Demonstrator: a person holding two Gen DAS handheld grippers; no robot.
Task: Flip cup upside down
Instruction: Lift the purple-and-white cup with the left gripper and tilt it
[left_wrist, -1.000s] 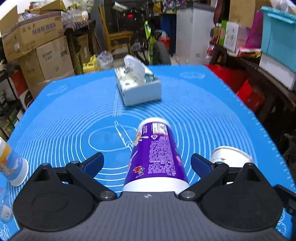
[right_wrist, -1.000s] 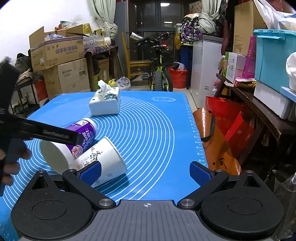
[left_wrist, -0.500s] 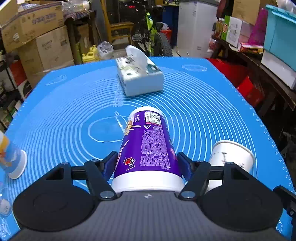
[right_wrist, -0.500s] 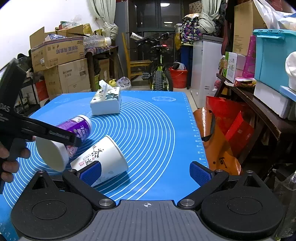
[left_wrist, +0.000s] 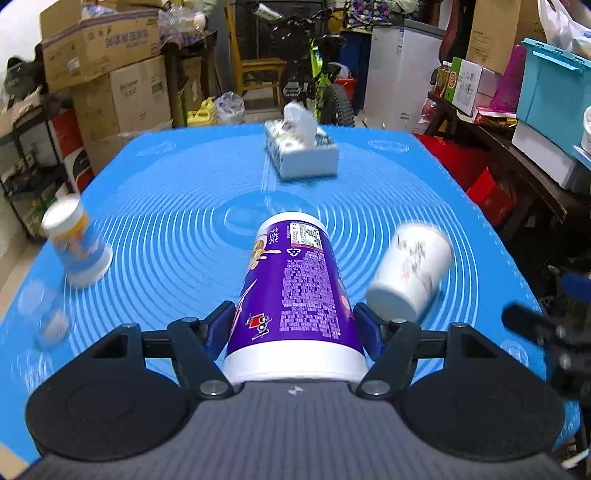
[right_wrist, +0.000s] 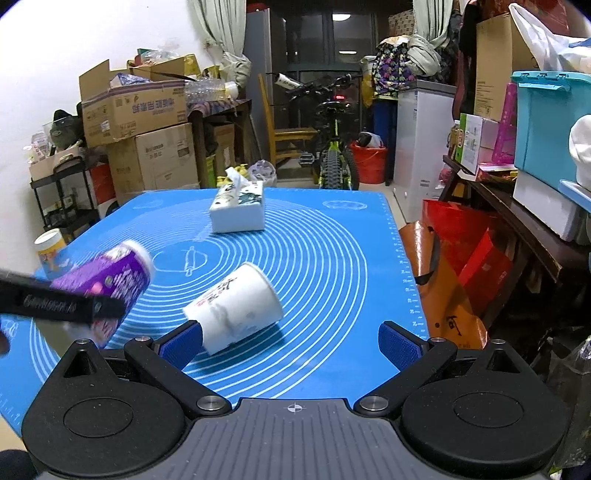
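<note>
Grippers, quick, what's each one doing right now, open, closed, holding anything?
Left gripper: shut on the purple cup, lifted off the blue mat.
Right gripper: open, holding nothing; the white paper cup lies on its side ahead.

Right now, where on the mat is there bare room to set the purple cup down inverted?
Left claw grips the purple cup. Bare blue mat lies between the tissue box and the orange-and-blue cup, also mid-mat ahead of the purple cup. Crowded on the right: the white cup lies on its side near the right claw.
</note>
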